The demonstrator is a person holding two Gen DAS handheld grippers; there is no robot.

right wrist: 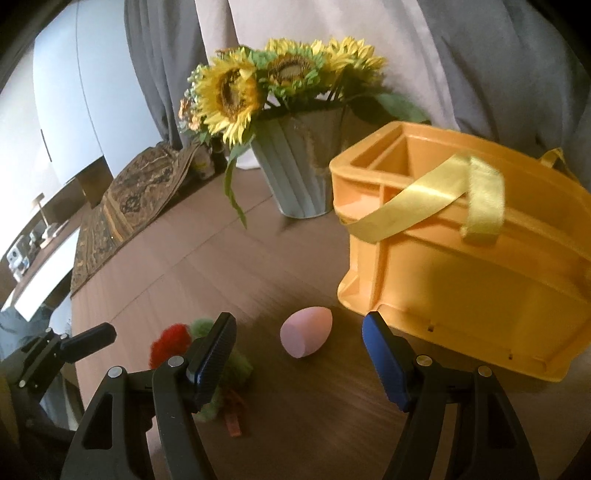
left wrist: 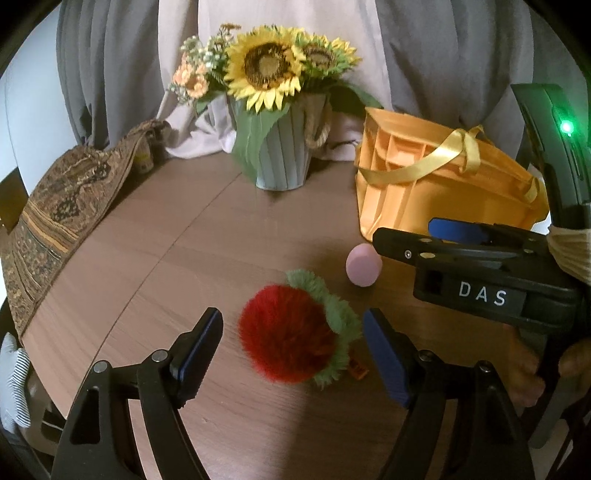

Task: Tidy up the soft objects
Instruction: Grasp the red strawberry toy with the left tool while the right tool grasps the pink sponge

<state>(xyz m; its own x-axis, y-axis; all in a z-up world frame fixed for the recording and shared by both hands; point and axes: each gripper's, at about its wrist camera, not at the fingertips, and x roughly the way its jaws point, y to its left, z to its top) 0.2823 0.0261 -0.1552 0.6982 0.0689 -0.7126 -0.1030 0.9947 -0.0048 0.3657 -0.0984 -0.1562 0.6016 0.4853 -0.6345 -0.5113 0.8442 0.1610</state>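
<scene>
A fluffy red and green plush [left wrist: 295, 332] lies on the brown table between the open fingers of my left gripper [left wrist: 295, 350], not touched. It shows partly hidden behind a finger in the right wrist view [right wrist: 173, 343]. A pink egg-shaped sponge [left wrist: 363, 265] lies beyond it, in front of the orange divided bag [left wrist: 436, 192]. My right gripper [right wrist: 301, 354] is open and empty, with the sponge [right wrist: 306, 336] just ahead between its fingers. The bag [right wrist: 461, 280] with yellow handles stands to the right. The right gripper also shows in the left wrist view [left wrist: 424, 238].
A grey vase of sunflowers [left wrist: 280, 155] stands at the back middle of the table. A patterned cloth runner [left wrist: 62, 206] lies along the left edge. Grey and pink curtains [left wrist: 288, 29] hang behind. A white counter [right wrist: 48, 273] sits off the table's left.
</scene>
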